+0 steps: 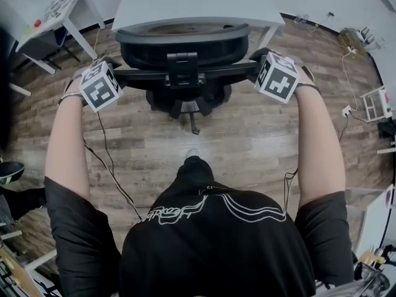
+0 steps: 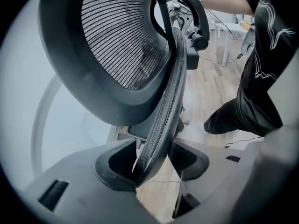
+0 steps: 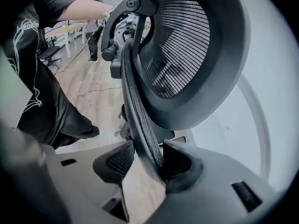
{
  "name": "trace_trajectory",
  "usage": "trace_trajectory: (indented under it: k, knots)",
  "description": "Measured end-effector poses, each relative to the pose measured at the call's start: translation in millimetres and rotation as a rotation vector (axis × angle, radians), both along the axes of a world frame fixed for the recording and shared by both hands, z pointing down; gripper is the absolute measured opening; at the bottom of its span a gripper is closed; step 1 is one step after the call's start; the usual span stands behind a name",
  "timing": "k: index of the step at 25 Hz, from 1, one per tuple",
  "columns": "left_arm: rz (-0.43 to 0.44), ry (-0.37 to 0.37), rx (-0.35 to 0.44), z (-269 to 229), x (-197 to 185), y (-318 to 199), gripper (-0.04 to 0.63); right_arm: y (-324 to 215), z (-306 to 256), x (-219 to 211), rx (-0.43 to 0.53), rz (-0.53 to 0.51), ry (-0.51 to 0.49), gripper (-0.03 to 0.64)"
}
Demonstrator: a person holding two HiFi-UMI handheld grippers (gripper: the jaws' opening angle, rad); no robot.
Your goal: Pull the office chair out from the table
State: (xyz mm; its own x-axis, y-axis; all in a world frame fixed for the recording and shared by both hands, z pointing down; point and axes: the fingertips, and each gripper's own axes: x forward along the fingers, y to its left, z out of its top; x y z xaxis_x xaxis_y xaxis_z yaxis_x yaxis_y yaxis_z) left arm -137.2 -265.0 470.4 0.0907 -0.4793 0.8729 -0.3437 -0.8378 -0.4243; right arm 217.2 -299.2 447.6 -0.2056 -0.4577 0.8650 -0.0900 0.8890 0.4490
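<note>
The black office chair point(image 1: 182, 48) stands pushed against the white table point(image 1: 198, 2), its mesh backrest toward me and its wheeled base point(image 1: 185, 107) on the wooden floor. My left gripper point(image 1: 114, 70) is at the backrest's left edge and my right gripper point(image 1: 260, 64) at its right edge. In the left gripper view the backrest rim point(image 2: 163, 106) runs slantwise through the left gripper point(image 2: 152, 164), wedged against both pads. The right gripper view shows the same: the rim point(image 3: 138, 111) crosses the right gripper point(image 3: 145, 164) and bears on both pads. The headrest point(image 3: 187, 55) arches above.
A small white side table point(image 1: 55, 11) stands at the far left. Cables point(image 1: 105, 159) trail over the floor beside my legs point(image 2: 238, 120). A white rack point(image 1: 376, 104) and a power strip sit at the right. Another person point(image 3: 93, 27) stands far back in the room.
</note>
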Motion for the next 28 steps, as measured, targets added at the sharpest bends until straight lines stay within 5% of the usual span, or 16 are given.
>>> trace_trajectory:
  k: [5, 17, 24, 28]
  knots:
    - [-0.003, 0.0, -0.004, 4, 4, -2, 0.207, -5, 3, 4, 0.013, -0.015, -0.021, 0.21]
    - [-0.061, -0.056, -0.022, 5, -14, 97, 0.206, 85, -2, -11, 0.025, -0.054, -0.053, 0.215]
    - [-0.022, -0.028, 0.047, 14, -41, 194, 0.202, 181, 8, -41, 0.054, -0.025, -0.059, 0.222]
    - [-0.01, -0.034, 0.02, 24, -44, 213, 0.202, 204, 15, -44, 0.056, -0.005, -0.064, 0.224]
